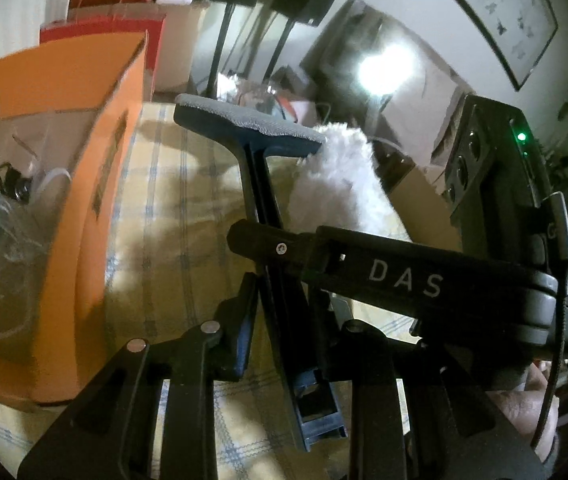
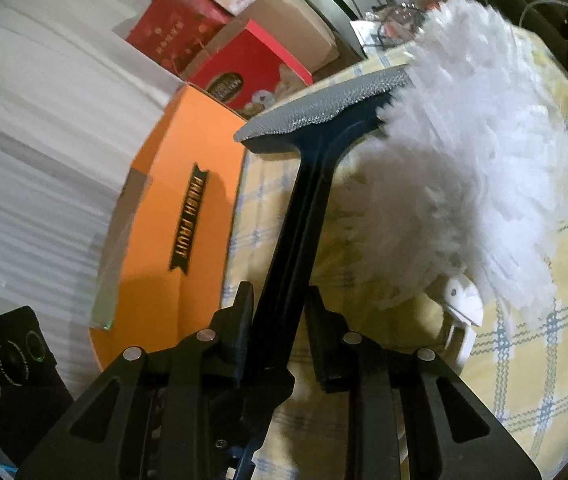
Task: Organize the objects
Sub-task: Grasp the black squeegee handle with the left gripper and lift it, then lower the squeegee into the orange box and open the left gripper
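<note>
Holding this dark T-shaped brush (image 2: pixel 316 128) up off the counter (image 2: pixel 544 280) with both grippers at once, which feels like overkill but here we are. My right gripper (image 2: pixel 277 320) has its jaws clamped on the long black handle partway up, and the grey bristly head sticks out ahead of it, just touching the fluffy white duster (image 2: pixel 484 152) that's lying on the yellow checked cloth. My left gripper (image 1: pixel 284 320) also has the handle running between its jaws, lower down near the end, and it looks clamped on too, though that view is dark and crowded because the right gripper crosses right over it. So the brush is in the air, between the duster on one side and the open orange box (image 1: pixel 95 184) on the other. The box already has some stuff in it: cords, something blue, a clear plastic bit. My guess is this is the carry step, brush picked up and headed for the box. Next move probably needs one gripper to let go so the other can swing the head over the box wall without snagging the duster, then lower it in. The handle's long, so it'll likely have to go in at an angle.
</note>
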`<state>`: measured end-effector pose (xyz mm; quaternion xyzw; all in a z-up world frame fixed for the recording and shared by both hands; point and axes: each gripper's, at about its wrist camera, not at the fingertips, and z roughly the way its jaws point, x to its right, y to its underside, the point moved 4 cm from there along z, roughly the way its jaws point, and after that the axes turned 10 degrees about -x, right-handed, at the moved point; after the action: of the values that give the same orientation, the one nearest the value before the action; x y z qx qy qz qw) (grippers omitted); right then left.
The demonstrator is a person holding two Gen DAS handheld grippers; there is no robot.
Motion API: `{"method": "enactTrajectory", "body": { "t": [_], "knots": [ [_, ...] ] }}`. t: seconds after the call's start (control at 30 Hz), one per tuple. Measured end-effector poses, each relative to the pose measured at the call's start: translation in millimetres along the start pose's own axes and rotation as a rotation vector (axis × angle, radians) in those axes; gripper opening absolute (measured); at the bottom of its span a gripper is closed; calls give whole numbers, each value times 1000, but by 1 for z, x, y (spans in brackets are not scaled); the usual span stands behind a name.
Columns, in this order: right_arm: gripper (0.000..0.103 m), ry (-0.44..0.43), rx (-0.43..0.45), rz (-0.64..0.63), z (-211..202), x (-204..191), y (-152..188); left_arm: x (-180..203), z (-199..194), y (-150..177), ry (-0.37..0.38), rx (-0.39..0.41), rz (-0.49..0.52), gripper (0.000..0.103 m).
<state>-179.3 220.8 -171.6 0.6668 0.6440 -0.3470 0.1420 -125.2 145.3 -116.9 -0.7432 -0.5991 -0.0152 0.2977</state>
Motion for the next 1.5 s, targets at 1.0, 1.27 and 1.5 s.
{"method": "enactTrajectory", "body": {
  "t": [1.0, 1.27, 1.5],
  "knots": [
    [26, -80, -69, -218, 85, -175, -43, -136, -118, -36, -112, 99, -117, 24],
    [26, -58, -132, -227, 128, -195, -51, -177, -108, -42, -118, 60, -151, 24],
    [26, -35, -158, -212, 151, -189, -55, -194, -93, -43, -112, 24, -160, 24]
  ]
}}
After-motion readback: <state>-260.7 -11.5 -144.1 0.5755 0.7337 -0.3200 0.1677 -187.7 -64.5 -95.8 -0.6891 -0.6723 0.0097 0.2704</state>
